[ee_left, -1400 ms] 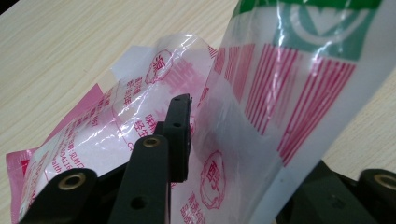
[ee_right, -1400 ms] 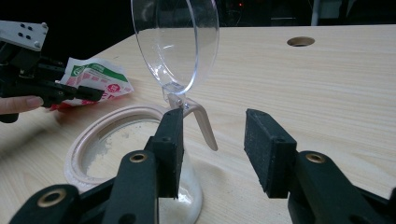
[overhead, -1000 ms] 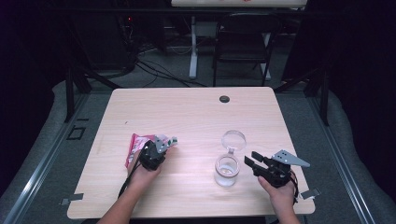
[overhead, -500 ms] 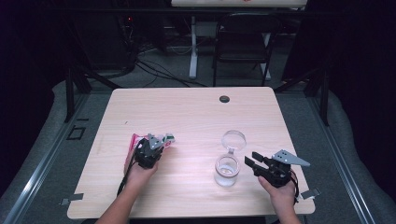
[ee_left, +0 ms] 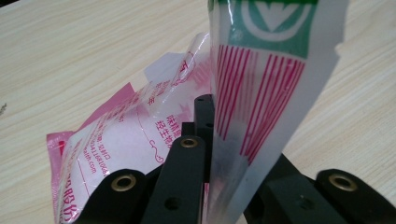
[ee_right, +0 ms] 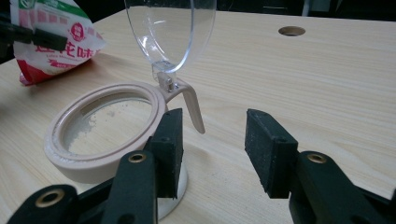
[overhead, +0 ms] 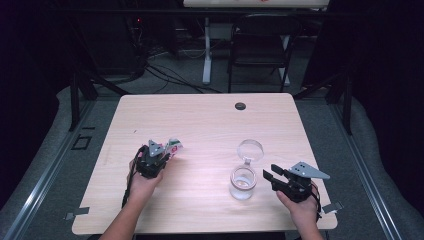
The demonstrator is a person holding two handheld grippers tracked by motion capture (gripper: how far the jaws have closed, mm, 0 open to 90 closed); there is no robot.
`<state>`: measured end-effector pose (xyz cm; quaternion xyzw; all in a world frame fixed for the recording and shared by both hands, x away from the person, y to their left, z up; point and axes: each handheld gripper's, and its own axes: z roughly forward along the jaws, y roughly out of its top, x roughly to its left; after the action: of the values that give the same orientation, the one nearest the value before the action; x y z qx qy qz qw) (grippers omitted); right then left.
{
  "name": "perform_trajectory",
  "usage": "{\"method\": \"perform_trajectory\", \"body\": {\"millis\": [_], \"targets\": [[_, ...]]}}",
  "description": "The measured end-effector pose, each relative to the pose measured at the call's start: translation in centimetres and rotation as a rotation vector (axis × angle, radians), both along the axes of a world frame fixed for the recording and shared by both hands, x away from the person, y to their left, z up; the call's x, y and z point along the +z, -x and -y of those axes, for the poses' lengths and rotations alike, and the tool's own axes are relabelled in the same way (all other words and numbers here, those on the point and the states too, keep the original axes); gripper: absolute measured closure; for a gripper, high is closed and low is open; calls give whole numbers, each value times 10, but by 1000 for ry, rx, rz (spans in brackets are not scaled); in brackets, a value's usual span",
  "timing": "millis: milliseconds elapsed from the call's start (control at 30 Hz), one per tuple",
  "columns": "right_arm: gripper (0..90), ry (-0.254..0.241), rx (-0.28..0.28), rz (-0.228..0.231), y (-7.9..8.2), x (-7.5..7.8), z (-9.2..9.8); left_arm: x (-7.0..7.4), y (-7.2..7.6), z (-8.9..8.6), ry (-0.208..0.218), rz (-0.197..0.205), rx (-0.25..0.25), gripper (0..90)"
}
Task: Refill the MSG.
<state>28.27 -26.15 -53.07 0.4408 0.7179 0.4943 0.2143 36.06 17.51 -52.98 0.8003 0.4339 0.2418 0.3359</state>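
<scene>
Your left gripper (overhead: 165, 151) is pinching the snack packet (ee_left: 252, 88), seemingly just off the counter (overhead: 200, 120); your right gripper (ee_right: 212, 149) is resting spread beside the open jar (ee_right: 100, 135).

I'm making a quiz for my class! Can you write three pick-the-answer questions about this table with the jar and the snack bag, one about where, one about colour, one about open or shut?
1. Where is the jar?
A. Just in front of the right gripper
B. By the hole at the table's far edge
C. On the floor

2. What colours are on the bag?
A. Blue and yellow
B. Pink, red, white and green
C. All black

3. How is the jar's lid?
A. Shut tight
B. Lying on the table
C. Flipped up on its hinge

Answers:
1 A: the jar stands on the table beside the right gripper's open jaws.
2 B: the left gripper pinches a bag with those colours.
3 C: the clear lid stands upright above the rim.
</scene>
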Motion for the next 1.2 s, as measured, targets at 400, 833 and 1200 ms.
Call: {"method": "perform_trajectory", "body": {"millis": [400, 833, 1200], "targets": [[571, 20, 13, 8, 0, -1, -3, 19, 5, -24, 89, 29, 37, 900], [571, 17, 13, 14, -1, -1, -5, 42, 11, -57, 148, 86, 106, 900], [571, 10, 8, 19, -1, -1, -4, 63, 19, -77, 211, 135, 144, 900]]}}
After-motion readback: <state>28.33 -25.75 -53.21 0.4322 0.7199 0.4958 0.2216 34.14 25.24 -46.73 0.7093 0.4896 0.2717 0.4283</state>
